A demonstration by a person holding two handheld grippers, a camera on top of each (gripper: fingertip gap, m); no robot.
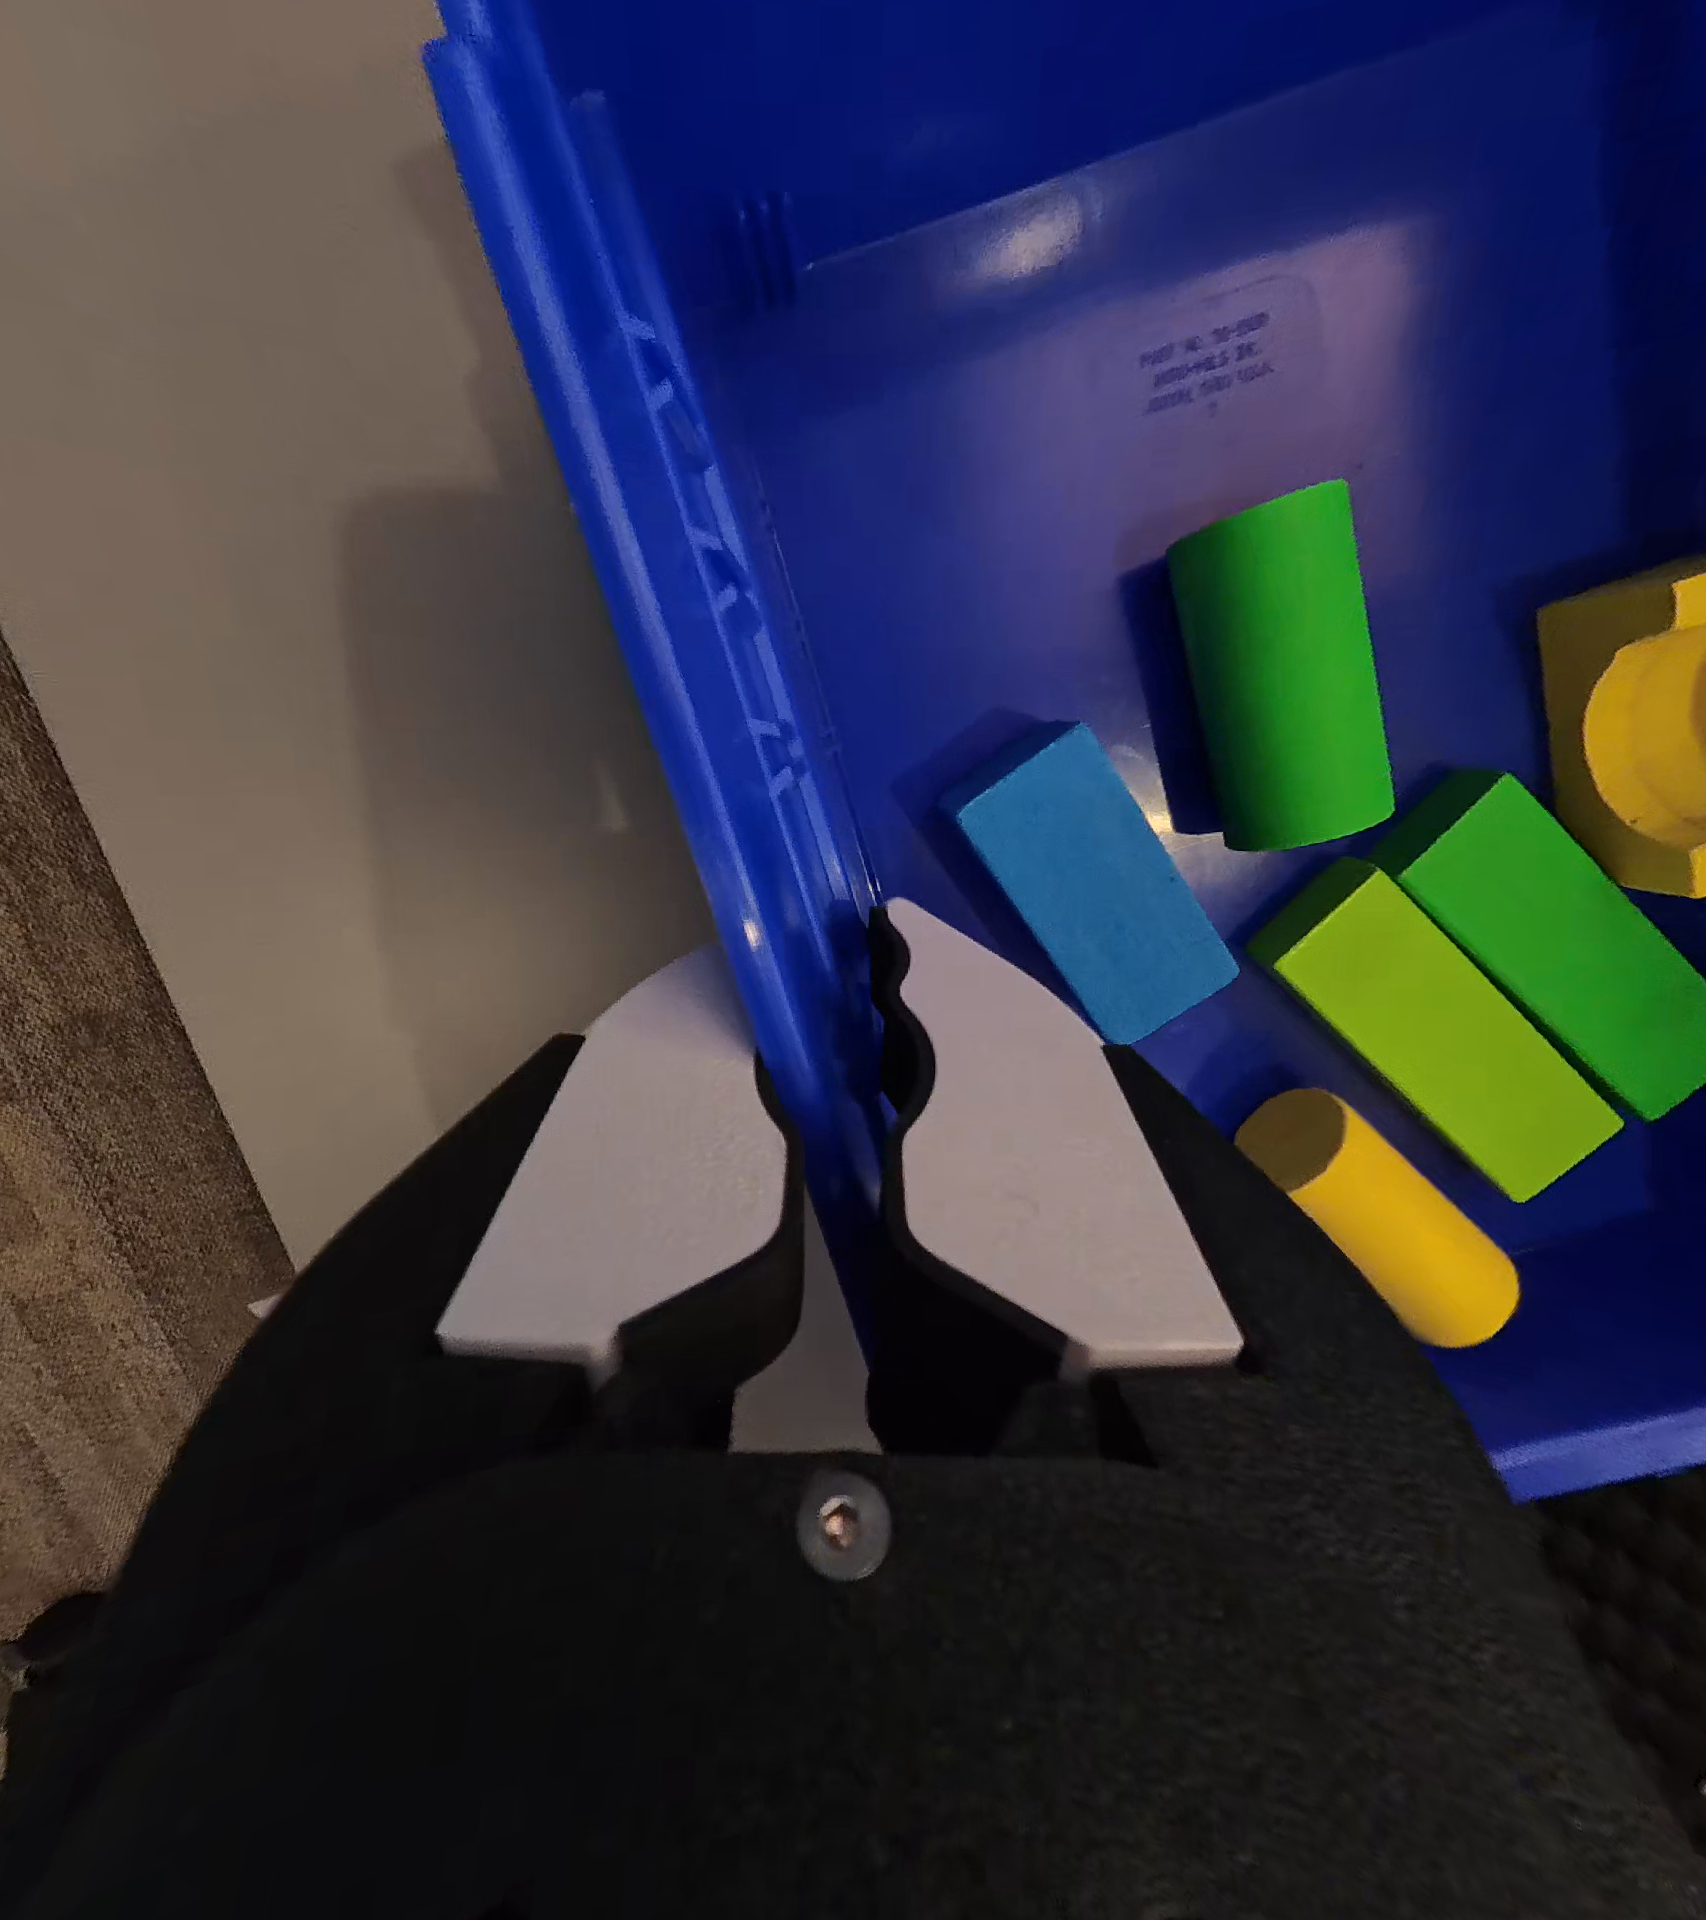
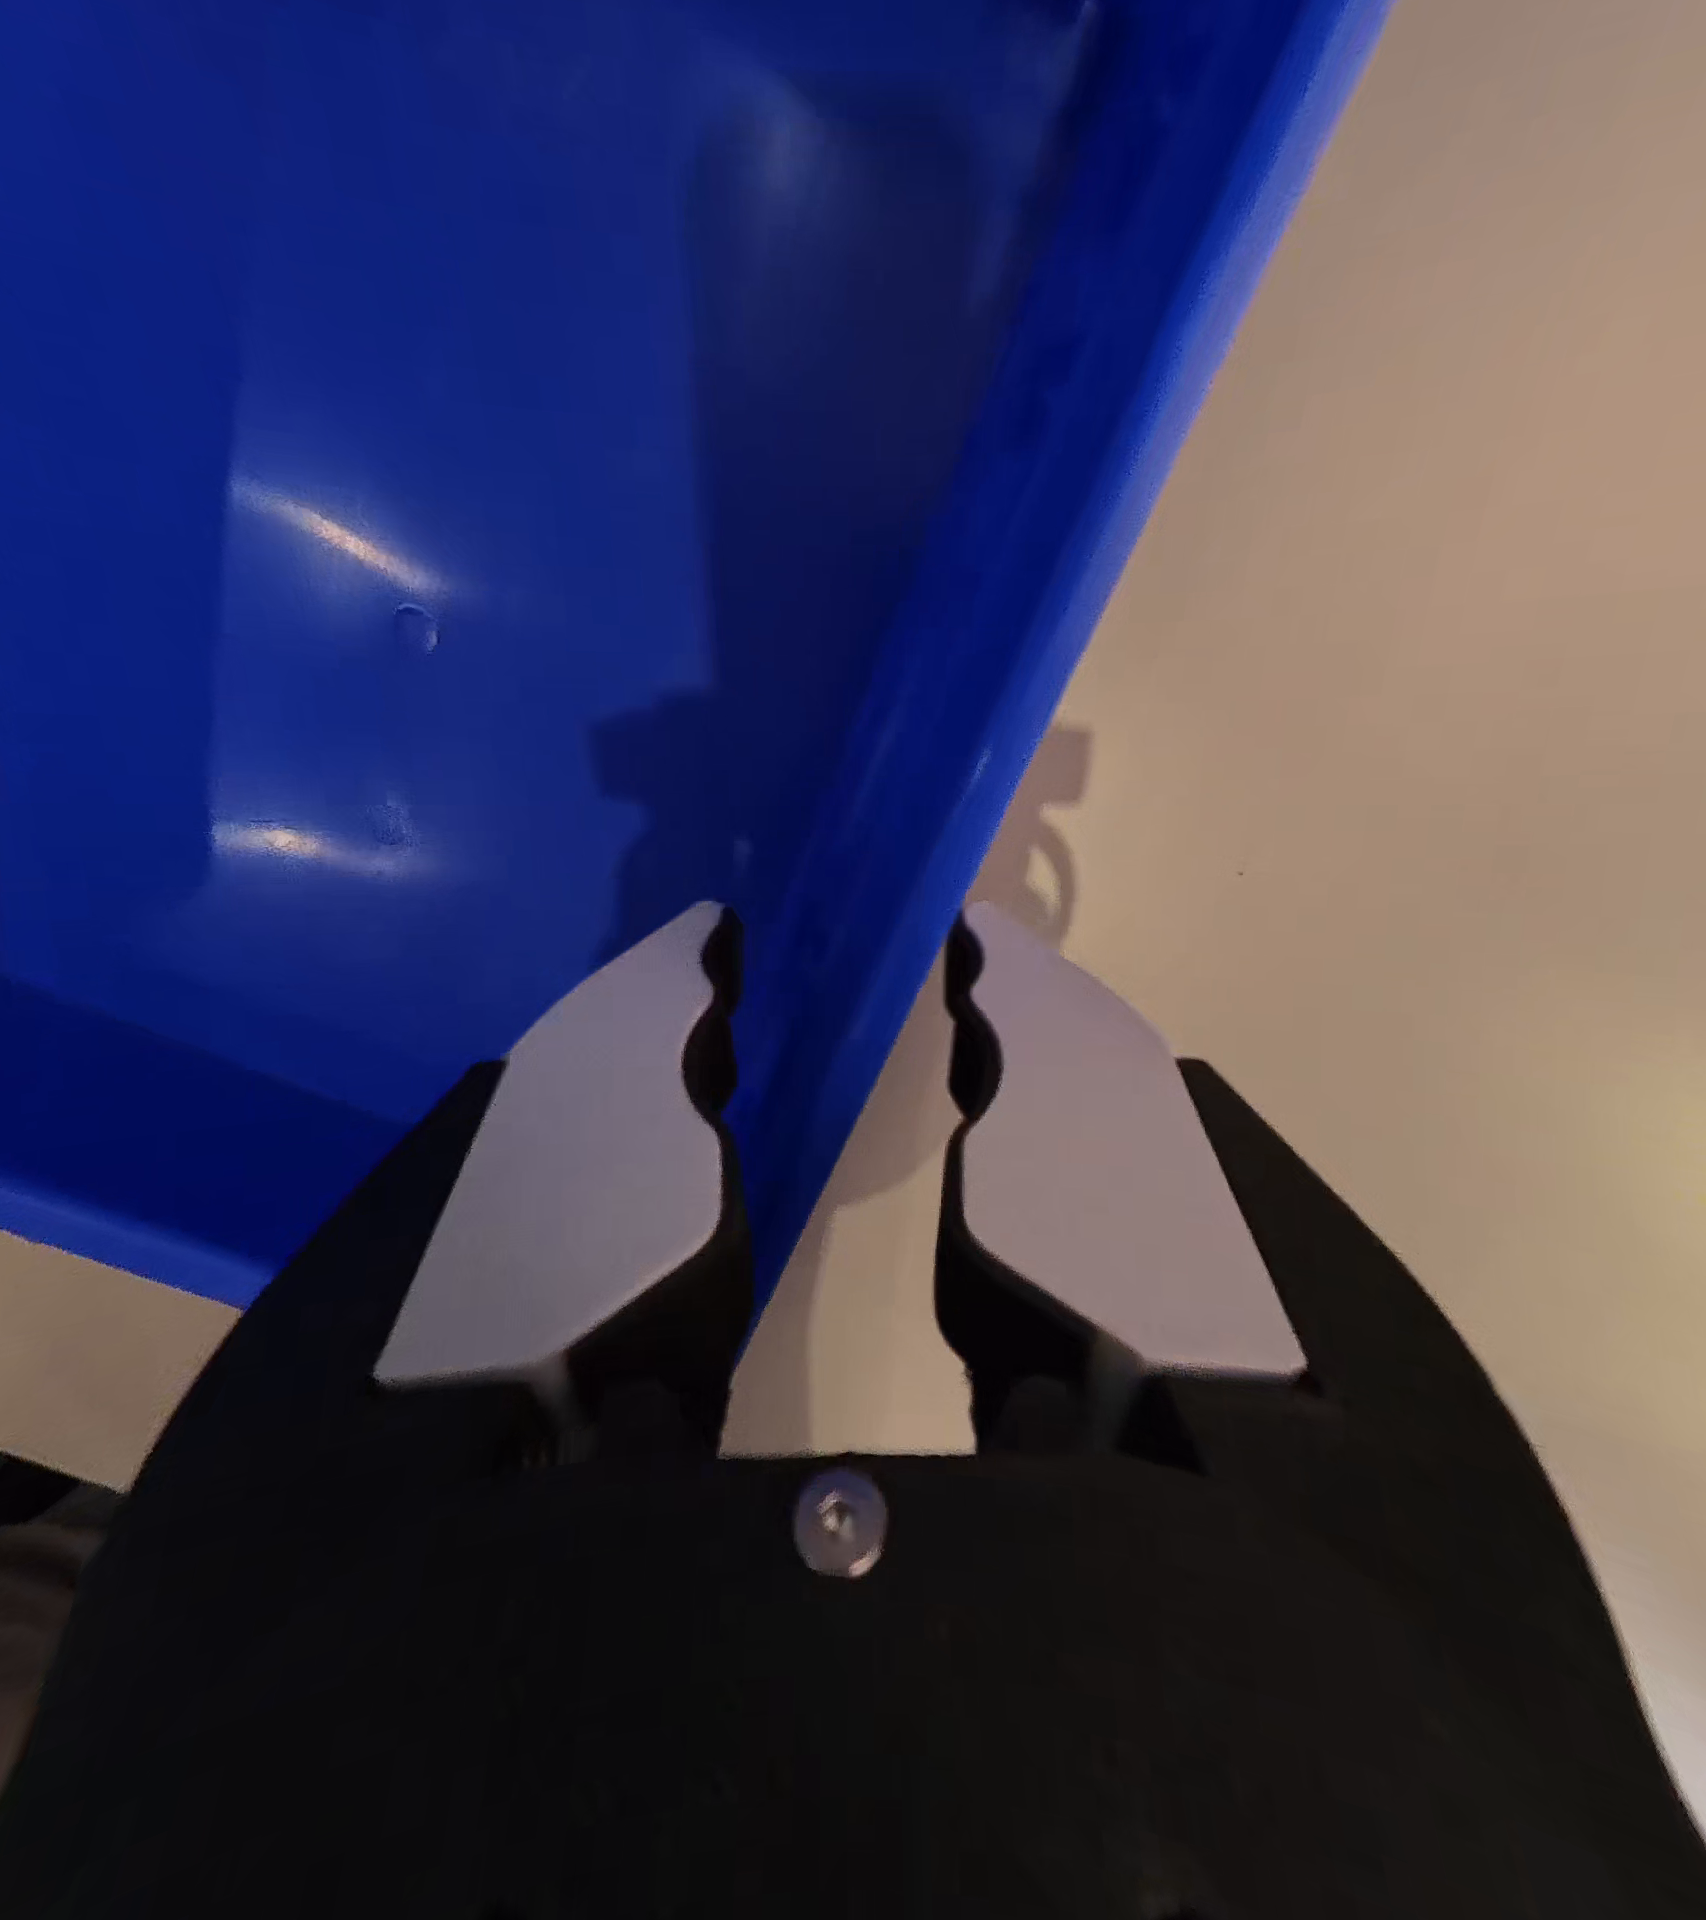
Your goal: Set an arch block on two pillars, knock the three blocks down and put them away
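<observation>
Left tongs [image 1: 833, 1049] clamp the bin [image 1: 984, 520] wall, right tongs [image 2: 844, 997] straddle its other wall, slightly open; blocks [image 1: 1275, 665] binned, so next means closing right.

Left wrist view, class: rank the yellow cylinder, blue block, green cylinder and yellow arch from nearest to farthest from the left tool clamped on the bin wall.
1. Yellow cylinder, just right of the left tool, inside the bin.
2. Blue block, slightly farther, up and right.
3. Green cylinder, farther in.
4. Yellow arch, at the right edge.
</observation>
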